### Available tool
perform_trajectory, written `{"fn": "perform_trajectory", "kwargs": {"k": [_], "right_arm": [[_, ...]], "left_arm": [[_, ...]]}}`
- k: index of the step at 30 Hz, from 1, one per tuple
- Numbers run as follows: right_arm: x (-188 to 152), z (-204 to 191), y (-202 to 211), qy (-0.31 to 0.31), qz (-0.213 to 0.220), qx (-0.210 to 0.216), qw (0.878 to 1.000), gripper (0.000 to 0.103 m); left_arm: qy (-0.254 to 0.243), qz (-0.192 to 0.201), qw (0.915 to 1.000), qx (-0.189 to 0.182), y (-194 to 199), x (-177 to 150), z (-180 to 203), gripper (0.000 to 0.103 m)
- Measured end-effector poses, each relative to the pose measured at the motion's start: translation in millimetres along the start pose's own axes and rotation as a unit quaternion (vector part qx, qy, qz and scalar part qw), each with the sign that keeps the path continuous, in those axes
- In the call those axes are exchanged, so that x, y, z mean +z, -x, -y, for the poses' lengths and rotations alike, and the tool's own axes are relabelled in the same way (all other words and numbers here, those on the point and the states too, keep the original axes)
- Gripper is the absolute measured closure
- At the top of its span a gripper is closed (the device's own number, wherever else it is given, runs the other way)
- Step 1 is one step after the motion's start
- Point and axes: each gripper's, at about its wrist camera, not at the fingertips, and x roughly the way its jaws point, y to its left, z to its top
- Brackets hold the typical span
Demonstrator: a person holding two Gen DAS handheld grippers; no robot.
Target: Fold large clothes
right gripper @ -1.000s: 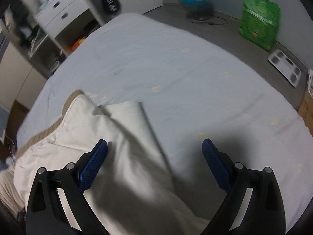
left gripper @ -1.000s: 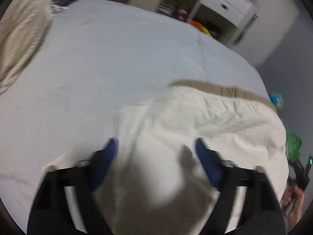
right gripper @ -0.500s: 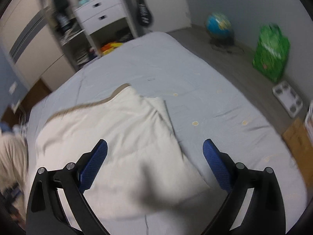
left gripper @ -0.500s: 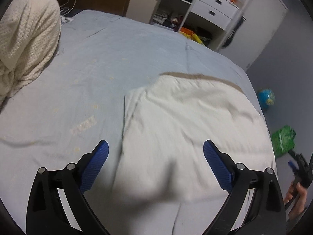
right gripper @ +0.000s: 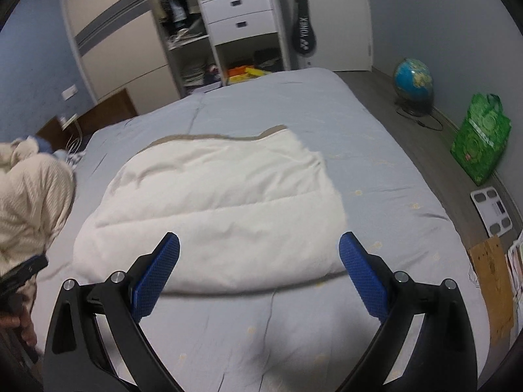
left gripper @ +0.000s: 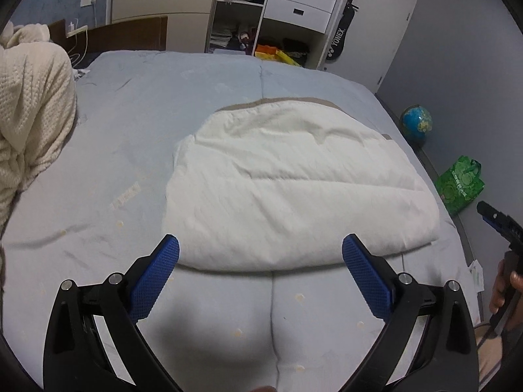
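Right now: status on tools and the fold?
Left tool open, empty, jaws just widened. Right tool open, empty. White blanket folded on bed. Nothing in the way.

walls: grey-blue (right gripper: 425, 16) | floor: grey wood (right gripper: 376, 88) | bed (left gripper: 147, 130): pale blue sheet | far wall: wardrobe (right gripper: 114, 32), open shelves, white drawers (left gripper: 300, 3) | floor items: globe (right gripper: 413, 78), green bag (right gripper: 480, 137), scale (right gripper: 493, 209)

Soft matt white quilted cloth of the folded garment (left gripper: 294, 189), smooth pale blue bed sheet (left gripper: 137, 104), rough cream knitted blanket (left gripper: 29, 104), glossy green bag (right gripper: 480, 137), perhaps plastic, textured blue gripper pads (left gripper: 155, 277), matt black frame.
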Motion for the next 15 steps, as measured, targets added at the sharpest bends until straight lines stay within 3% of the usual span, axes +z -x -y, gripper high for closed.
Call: {"fn": "perform_trajectory", "kwargs": {"k": [9, 15], "right_arm": [[-23, -3, 23, -0.054, -0.007, 0.04, 0.998, 0.009], [-38, -27, 34, -0.014, -0.005, 0.048, 0.999, 0.009]], "left_arm": [[-0.014, -0.007, 0.9999, 0.005, 11, -25, 25, 0.007], [0.0, 0.001, 0.9999, 0.016, 19, -36, 30, 0.007]]}}
